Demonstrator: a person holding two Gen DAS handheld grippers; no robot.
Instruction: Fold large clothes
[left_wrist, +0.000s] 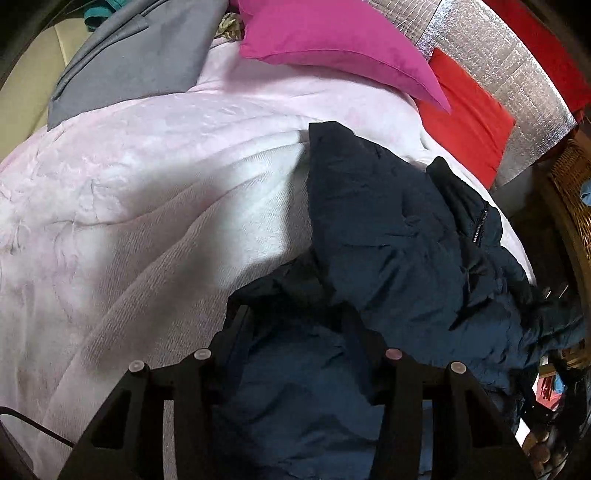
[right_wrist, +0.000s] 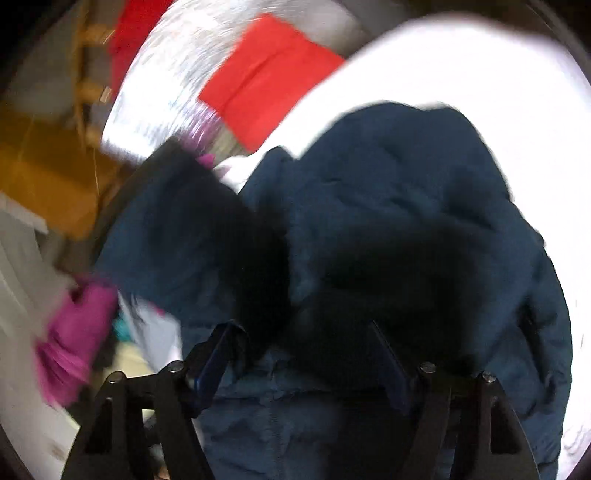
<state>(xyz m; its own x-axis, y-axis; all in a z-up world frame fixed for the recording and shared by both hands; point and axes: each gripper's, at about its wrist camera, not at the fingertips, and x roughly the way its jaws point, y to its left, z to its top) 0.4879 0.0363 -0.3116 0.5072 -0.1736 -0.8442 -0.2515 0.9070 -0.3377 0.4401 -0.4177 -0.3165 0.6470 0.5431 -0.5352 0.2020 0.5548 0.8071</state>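
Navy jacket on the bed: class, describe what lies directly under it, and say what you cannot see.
The navy jacket lies crumpled on a pale pink blanket, which shows around its upper and left edges. Whatever lies beneath the jacket's middle is covered, so it cannot be seen.

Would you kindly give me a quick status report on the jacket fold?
Left gripper and right gripper open, over fabric. Navy jacket crumpled on the pink blanket, unfolded. Magenta pillow and red cushion lie beyond.
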